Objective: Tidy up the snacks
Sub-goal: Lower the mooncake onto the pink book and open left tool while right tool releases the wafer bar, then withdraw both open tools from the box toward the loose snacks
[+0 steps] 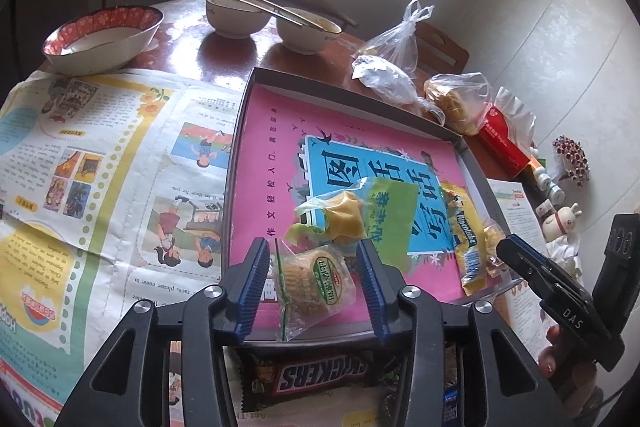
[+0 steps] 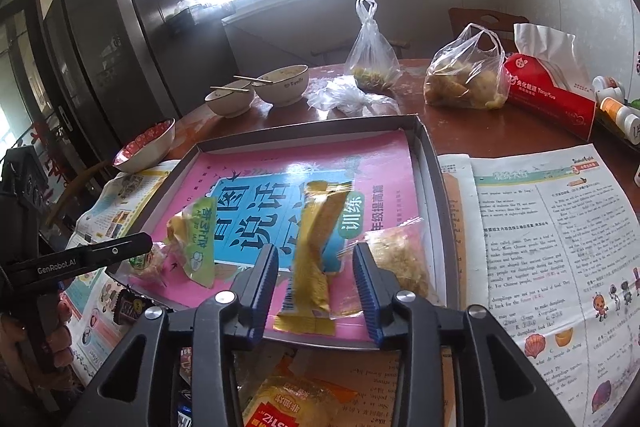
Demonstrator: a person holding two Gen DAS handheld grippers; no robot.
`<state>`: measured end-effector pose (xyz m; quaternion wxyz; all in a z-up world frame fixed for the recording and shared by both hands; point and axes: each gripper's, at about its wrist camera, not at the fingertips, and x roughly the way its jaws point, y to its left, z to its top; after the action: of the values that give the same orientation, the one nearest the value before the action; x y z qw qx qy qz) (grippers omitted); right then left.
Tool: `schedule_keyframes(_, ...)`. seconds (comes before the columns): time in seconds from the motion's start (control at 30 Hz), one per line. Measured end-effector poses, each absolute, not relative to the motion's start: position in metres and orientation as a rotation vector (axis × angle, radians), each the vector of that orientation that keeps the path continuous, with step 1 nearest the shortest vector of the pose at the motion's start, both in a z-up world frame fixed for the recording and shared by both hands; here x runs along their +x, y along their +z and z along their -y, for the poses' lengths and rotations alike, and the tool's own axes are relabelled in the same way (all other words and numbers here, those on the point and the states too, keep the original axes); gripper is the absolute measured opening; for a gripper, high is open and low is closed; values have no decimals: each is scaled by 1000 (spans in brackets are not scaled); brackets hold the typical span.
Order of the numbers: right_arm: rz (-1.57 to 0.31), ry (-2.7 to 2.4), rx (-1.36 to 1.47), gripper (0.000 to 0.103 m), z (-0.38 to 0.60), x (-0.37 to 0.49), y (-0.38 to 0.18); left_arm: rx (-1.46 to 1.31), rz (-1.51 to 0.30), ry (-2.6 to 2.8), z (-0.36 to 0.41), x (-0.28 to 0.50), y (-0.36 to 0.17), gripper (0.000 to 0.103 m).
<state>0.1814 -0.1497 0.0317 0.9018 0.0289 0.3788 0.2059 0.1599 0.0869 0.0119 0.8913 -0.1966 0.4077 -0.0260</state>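
1. Clear plastic wraps the round cake packet (image 1: 314,283), which is seen lying in the tray (image 1: 476,167) between the parted pads of the left gripper (image 1: 316,291), not pressed.
2. The yellow bar (image 2: 310,267) is likewise seen loose between the right gripper (image 2: 316,293) pads.
3. The placing step is judged finished; next, the Snickers bar (image 1: 320,377) below the left gripper must be fetched.

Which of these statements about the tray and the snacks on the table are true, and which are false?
1. The shallow tray is lined with a pink book cover. True.
2. The Snickers bar lies inside the tray. False: it lies outside, on the newspaper by the tray's near edge.
3. Chopsticks rest across the two white bowls. True.
4. The left tongs squeeze the round cake packet. False: the packet lies between open jaws, untouched.
5. The yellow snack bar lies between the right tongs. True.
6. The red tissue pack sits in the tray. False: it sits on the wooden table beyond.
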Motion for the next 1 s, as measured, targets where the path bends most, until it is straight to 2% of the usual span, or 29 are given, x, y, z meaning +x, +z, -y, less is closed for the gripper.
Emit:
schedule_keyframes(0.3,-766,424,64,44,153,177,36,-374,-823,-40,-83,152,21,57)
schedule_keyframes(0.53,-754,428,60,47,153,172,40,-356,-799,-38,-79,145,30,58)
schedule_keyframes(0.63,-748,429,59,49,153,170,42,-349,-792,-40,-77,142,33,64)
schedule_keyframes(0.77,-740,432,58,53,154,168,45,-340,-785,-44,-75,138,37,70)
schedule_keyframes(1.0,-728,438,49,59,152,161,49,-307,-779,-49,-67,130,42,71)
